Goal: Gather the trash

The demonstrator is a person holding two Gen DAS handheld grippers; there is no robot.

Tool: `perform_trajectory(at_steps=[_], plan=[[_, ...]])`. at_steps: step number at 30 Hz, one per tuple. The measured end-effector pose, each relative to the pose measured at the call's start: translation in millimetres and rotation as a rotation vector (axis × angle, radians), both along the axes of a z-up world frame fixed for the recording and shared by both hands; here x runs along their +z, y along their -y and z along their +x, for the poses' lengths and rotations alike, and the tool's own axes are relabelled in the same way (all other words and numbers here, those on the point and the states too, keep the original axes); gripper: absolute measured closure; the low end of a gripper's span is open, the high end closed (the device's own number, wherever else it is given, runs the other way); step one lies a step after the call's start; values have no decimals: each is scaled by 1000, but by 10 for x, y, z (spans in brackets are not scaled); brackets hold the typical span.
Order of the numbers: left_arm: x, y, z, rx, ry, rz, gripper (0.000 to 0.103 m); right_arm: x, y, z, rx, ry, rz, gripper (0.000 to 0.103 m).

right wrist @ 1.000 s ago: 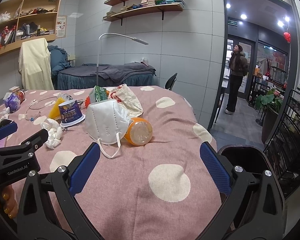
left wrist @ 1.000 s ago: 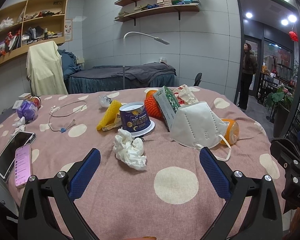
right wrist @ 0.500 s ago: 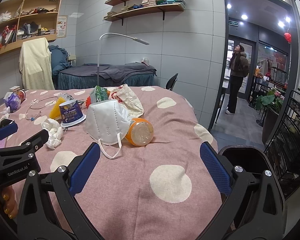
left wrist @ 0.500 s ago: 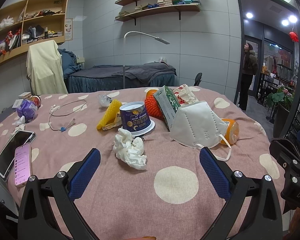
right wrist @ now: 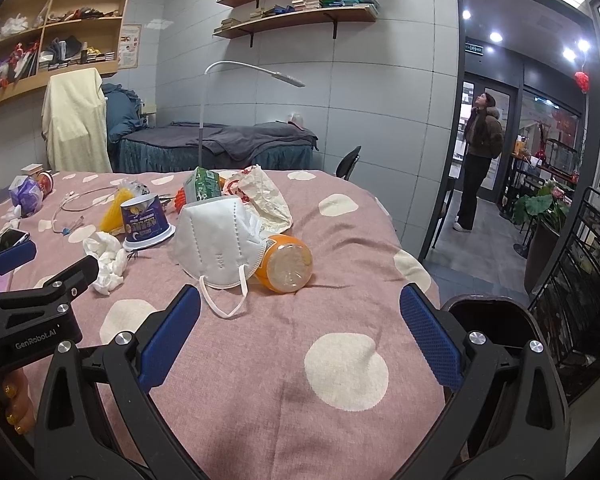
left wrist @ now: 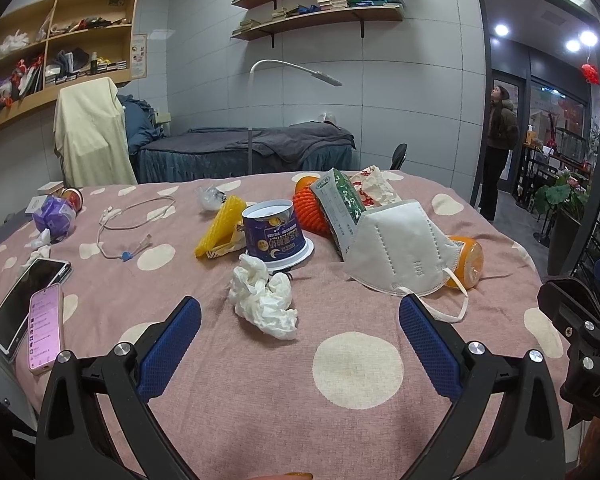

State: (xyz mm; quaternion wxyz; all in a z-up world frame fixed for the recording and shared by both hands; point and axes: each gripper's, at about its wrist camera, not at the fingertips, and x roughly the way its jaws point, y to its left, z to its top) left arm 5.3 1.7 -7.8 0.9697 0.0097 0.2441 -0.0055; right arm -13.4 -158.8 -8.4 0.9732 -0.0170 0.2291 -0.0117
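A round table under a pink cloth with cream dots [left wrist: 356,420] carries a crumpled white tissue [left wrist: 264,300], an upturned dark blue paper cup [left wrist: 275,237], a white folded face mask [left wrist: 400,254] and an orange plastic bottle lying on its side [right wrist: 286,264]. Behind them lie a yellow foam net [left wrist: 220,226], an orange net-wrapped fruit [left wrist: 310,212], a green-and-white packet [left wrist: 338,206] and a crumpled red-printed paper bag [right wrist: 262,196]. Toward the left edge rest a white cable [left wrist: 134,216], a purple wrapper [left wrist: 54,216] and two phones, one pink [left wrist: 44,326] and one dark [left wrist: 28,300].

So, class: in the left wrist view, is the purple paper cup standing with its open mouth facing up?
No. The purple paper cup stands upside down, its wide rim on the tablecloth and its base on top.
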Motion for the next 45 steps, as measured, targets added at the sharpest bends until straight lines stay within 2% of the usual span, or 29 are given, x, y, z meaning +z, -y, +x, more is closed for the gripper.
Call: perform_trajectory(at_steps=[17, 20, 25, 32, 34, 36, 40, 41, 42, 45], plan=[[-14, -31, 39, -17, -20, 4, 5, 13, -19, 62, 34, -17, -2, 4], [-50, -59, 139, -43, -74, 7, 5, 37, -5, 166, 82, -39, 15, 4], [-113, -243, 358, -60, -159, 10, 5, 31, -86, 500, 234, -136, 52, 5], [-254, -499, 788, -112, -332, -8, 6, -18, -379, 1128, 403, -239, -22, 5], [-290, -554, 876, -118, -357, -25, 6, -67, -444, 1321, 432, -276, -42, 8], [-330, -574, 973, -127, -381, -34, 6, -113, -495, 1491, 455, -316, -55, 19], [-391, -516, 1089, -151, -424, -26, 7, -220, -623, 1739, 464, -344, -129, 24], [-412, -492, 1112, -159, -434, -20, 7, -249, -653, 1779, 468, -351, -143, 29], [-436, -488, 1143, -161, -443, -16, 11, -279, -675, 1814, 470, -359, -152, 41], [-492, -494, 1185, -158, -464, -50, 28, -322, -681, 1843, 464, -348, -181, 53]])
